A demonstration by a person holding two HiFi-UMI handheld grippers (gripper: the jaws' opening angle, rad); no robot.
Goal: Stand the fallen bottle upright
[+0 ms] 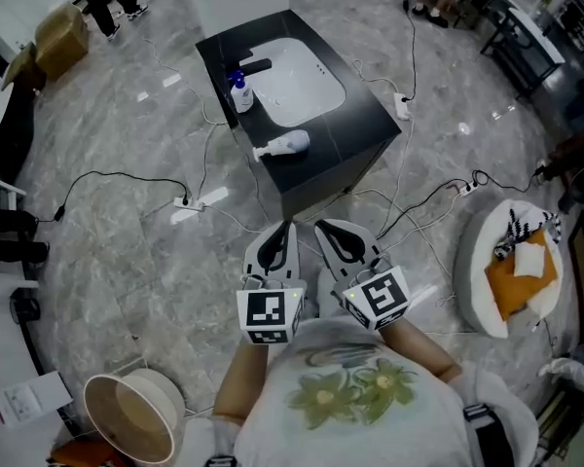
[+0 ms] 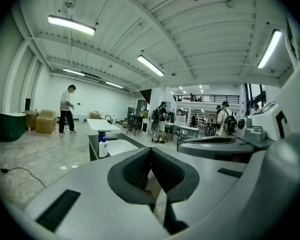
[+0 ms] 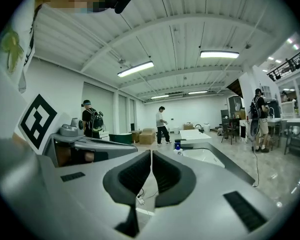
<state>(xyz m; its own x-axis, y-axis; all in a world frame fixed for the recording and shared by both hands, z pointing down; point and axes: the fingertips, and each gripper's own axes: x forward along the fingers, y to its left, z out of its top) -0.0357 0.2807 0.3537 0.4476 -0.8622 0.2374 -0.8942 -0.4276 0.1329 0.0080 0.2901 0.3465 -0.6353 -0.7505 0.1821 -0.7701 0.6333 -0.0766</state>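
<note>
At the far left a round tub [image 1: 127,416] with a tan inside sits on the shiny grey stone floor [image 1: 127,232]. Thin cables [image 1: 107,175] snake over the floor. The left gripper [image 1: 284,233] is smooth grey plastic with dark ridged pads. Its jaws are pressed together with nothing between them. Past it stands the desk [image 1: 365,134], a black boxy block with a white rounded sink [image 1: 302,81] set into its top. A soap bottle [image 1: 239,93] with a blue pump stands up at the left side of the sink. The fallen bottle [image 1: 284,144] is white and smooth. It lies on its side on the black top, close to the front edge, with its thin end pointing left. It is well apart from both pairs of jaws, out ahead of them, with floor in between, and neither pair touches it. The right gripper [image 1: 326,232] is just beside the left one and made the same way. Its jaws are closed too and hold nothing. At the far right is a round white seat [image 1: 482,261] with a soft orange cushion [image 1: 516,275] on it.
</note>
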